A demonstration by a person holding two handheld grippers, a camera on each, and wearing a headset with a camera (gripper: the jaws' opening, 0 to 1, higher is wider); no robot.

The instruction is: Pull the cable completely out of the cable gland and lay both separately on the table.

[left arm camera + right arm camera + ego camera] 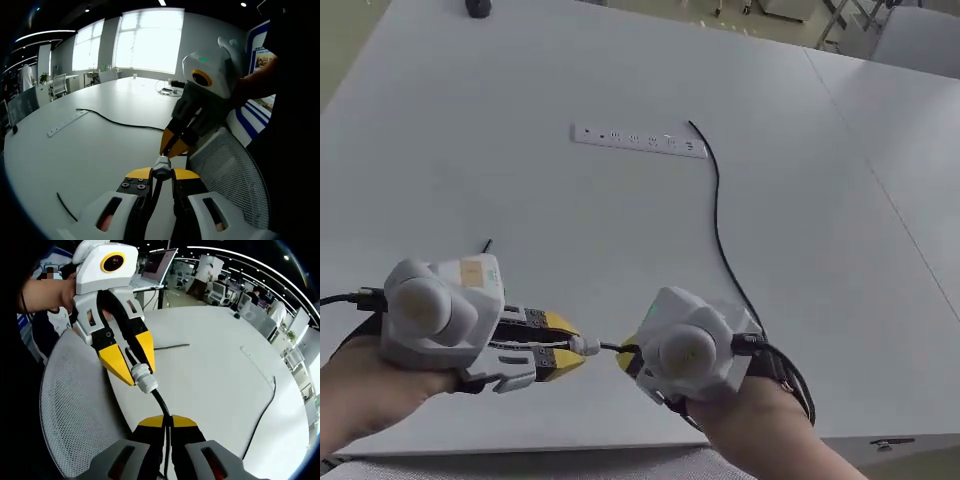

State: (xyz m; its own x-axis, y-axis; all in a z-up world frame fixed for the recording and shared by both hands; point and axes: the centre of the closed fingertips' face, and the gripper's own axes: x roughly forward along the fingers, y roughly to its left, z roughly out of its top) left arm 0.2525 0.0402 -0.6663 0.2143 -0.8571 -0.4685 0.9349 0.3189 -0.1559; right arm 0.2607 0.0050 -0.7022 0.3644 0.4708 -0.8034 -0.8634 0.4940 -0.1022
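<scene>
Two hand-held grippers (pixel 161 175) (pixel 169 421) clamp gland (pixel 144 377), cable (pixel 161 402) (apparently threaded).

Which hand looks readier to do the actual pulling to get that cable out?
Right. The right claw is shut on the black cable just short of the cable gland, so it can likely draw the cable away. The left claw clamps the gland, which suits bracing.

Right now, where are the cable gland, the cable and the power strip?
cable gland (pixel 144 377): right gripper view, its white ribbed body.
cable (pixel 160 401): right gripper view, black stretch just below the gland.
power strip (pixel 640 140): head view, middle of its top face.
</scene>
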